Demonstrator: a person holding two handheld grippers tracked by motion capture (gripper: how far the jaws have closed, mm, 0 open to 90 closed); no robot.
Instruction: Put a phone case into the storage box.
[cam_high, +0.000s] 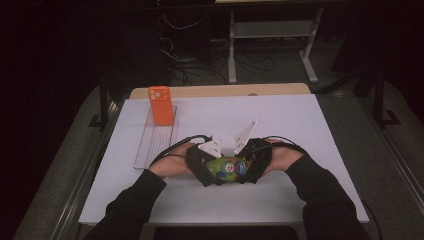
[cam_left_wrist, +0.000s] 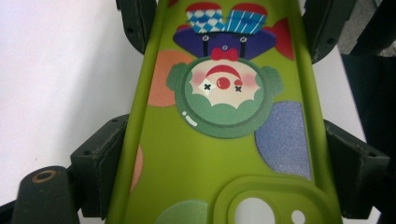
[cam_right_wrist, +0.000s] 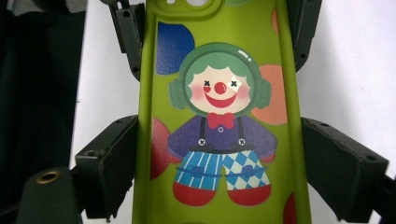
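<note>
A lime-green phone case printed with a clown lies flat just above the white table, held from both ends. My left gripper is shut on its camera-cutout end: in the left gripper view both black pads press the long edges of the case. My right gripper is shut on the opposite end, where its pads squeeze the case beside the clown's legs. Each gripper view also shows the other gripper's jaws at the top of the picture.
An orange phone stands upright at the far end of a clear ribbed tray on the left side of the table. A wooden strip runs along the far edge. Dark floor, cables and a white desk frame lie beyond.
</note>
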